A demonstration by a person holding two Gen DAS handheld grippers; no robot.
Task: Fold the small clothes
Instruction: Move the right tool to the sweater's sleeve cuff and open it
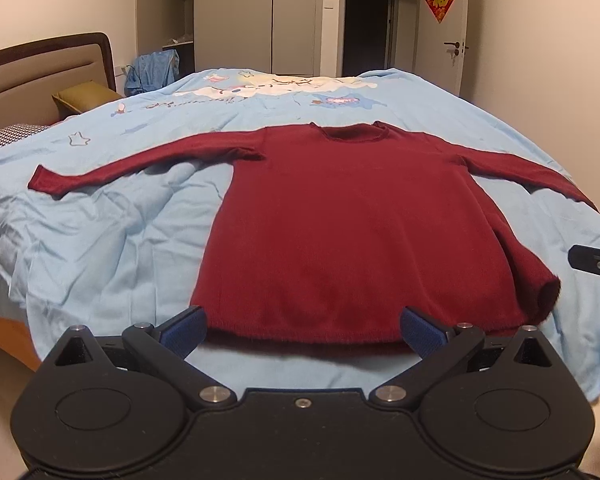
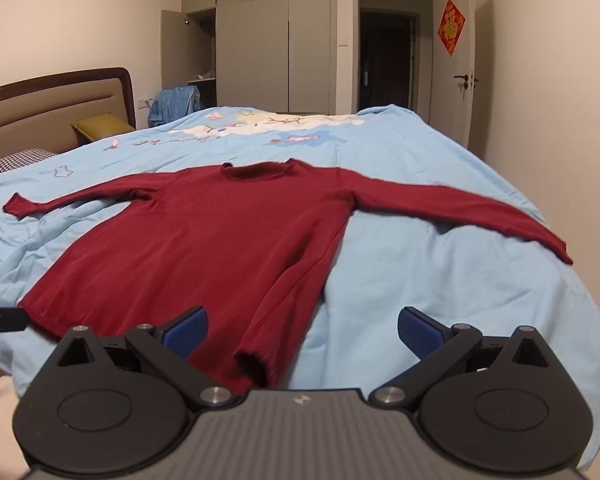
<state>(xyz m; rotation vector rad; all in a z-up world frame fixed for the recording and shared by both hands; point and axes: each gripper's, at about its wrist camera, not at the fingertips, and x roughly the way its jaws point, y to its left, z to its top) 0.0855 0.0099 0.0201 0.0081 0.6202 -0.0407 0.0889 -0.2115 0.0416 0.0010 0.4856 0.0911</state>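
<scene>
Maroon sweater (image 1: 352, 216) lies flat on light-blue duvet (image 1: 100, 240), sleeves spread, hem near. Olive cushion (image 1: 86, 96) and headboard (image 1: 40, 68) far left; wardrobe (image 1: 236, 16) beyond, one door ajar. Left gripper (image 1: 303, 330) and right gripper (image 2: 302, 330) both spread wide, holding nothing.

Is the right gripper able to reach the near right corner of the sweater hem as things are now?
Probably yes. The right gripper is open just before the bed edge, and the hem corner of the red sweater lies between its fingers with nothing covering it.
</scene>
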